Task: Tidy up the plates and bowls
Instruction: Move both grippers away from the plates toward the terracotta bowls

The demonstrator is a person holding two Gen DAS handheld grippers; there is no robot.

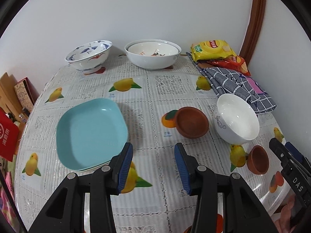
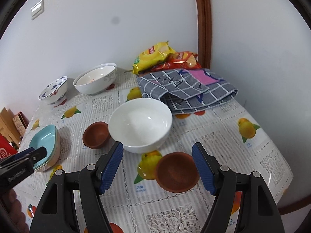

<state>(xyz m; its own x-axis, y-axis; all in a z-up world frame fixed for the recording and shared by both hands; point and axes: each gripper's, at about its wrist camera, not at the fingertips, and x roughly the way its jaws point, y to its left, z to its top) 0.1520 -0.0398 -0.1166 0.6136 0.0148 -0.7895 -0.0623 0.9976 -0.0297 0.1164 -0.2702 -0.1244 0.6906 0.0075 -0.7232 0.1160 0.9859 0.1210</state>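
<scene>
The right gripper (image 2: 157, 169) hangs above the surface (image 2: 243, 155) with its jaws wide apart and empty, and the near brown cup (image 2: 176, 171) lies just between and under them, a little toward the right jaw; this is the relation that matters most, because a short move down and forward would likely bring the jaws around its rim. The cup is round, so it has no long axis and any angle of closing should work. The left gripper (image 1: 153, 167) has its jaws partly open and also holds nothing; the blue square plate (image 1: 90, 133) lies just beside its left jaw, stacked on another plate. Between both grippers stand a second brown cup (image 1: 192, 122) and a white bowl (image 1: 236, 118), almost touching. The brown cups look matte like clay, while the bowl and plate are glossy and smooth, so probably slippery. The surface wears a shiny cover with printed fruits.
</scene>
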